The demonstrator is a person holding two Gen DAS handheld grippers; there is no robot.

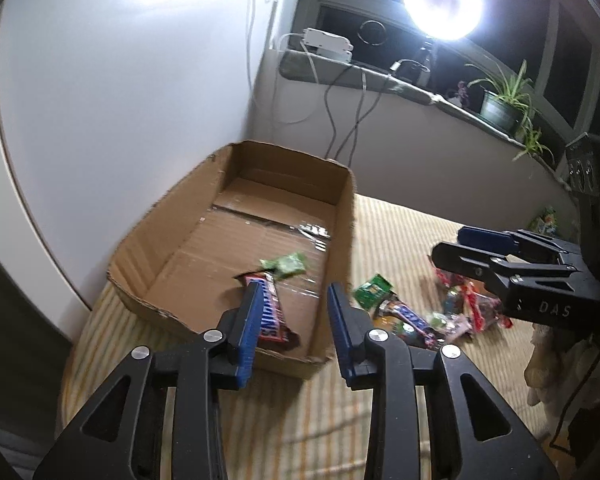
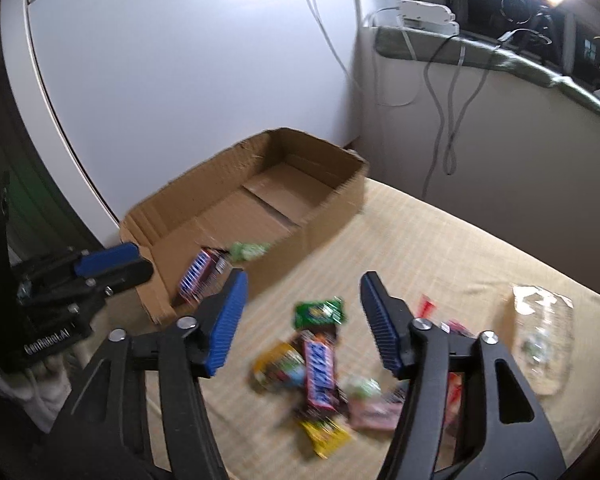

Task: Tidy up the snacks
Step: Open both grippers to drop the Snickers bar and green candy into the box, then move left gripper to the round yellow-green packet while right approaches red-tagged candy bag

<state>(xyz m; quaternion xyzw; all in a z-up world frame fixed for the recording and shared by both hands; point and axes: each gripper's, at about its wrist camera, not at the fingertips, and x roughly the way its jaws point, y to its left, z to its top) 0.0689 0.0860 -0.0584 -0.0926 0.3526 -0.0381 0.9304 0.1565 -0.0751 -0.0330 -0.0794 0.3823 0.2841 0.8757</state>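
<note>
A shallow cardboard box (image 1: 342,216) (image 2: 332,204) sits on the striped cloth. Inside it lie a Snickers bar (image 1: 274,316) (image 2: 198,276) and a green packet (image 1: 286,265) (image 2: 249,251). My left gripper (image 1: 294,296) is open and empty over the box's near right corner, just above the bar. My right gripper (image 2: 302,284) is open and empty above a pile of snacks: a green packet (image 2: 320,312) (image 1: 372,289), a Snickers bar (image 2: 321,372) (image 1: 410,318), a yellow packet (image 2: 326,438) and a pink one (image 2: 374,414). Both views are motion-blurred.
A clear plastic bag (image 2: 544,340) lies at the right on the cloth. A white wall panel stands behind the box. A windowsill (image 1: 380,76) carries cables, a white device, a lamp (image 1: 442,0) and a potted plant (image 1: 502,104).
</note>
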